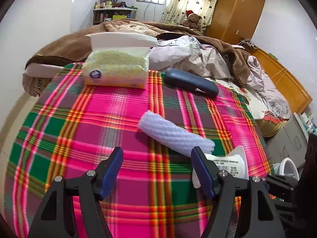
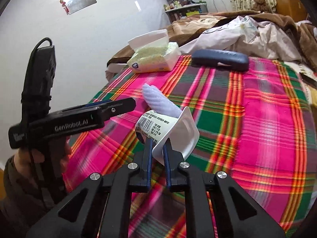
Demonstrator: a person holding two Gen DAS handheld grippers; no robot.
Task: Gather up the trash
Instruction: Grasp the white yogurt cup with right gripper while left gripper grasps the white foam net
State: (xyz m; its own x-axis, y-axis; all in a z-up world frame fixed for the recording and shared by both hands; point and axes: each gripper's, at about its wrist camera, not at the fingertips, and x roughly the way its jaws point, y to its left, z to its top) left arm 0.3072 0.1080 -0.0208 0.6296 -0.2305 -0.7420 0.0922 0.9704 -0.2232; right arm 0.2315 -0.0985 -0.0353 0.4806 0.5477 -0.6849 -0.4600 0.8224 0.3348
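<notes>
The right gripper is pressed together on the rim of a white plastic cup, one blue finger outside the wall and the other inside the mouth, so the cup hangs tilted with its barcode label facing up and left; its base and far side are hidden behind its own flared rim. Whether the cup still touches the plaid blanket beneath it cannot be told. Just beyond the cup, partly covered by it, lies a roll of white foam wrap on the blanket. The left gripper hovers above the same blanket with its jaws spread and nothing between them; the near end of the foam wrap lies just ahead of its right finger, and the cup shows only in part behind that finger. In the right wrist view the left gripper comes in from the left edge, its holder's hand mostly hidden by the black body and cable. Farther back rest a dark blue glasses case and an open tissue pack, well apart from both grippers. Behind them the bed carries a rumpled brown blanket and pale bedding. A white bin rim is cut off at the right edge of the left wrist view.
</notes>
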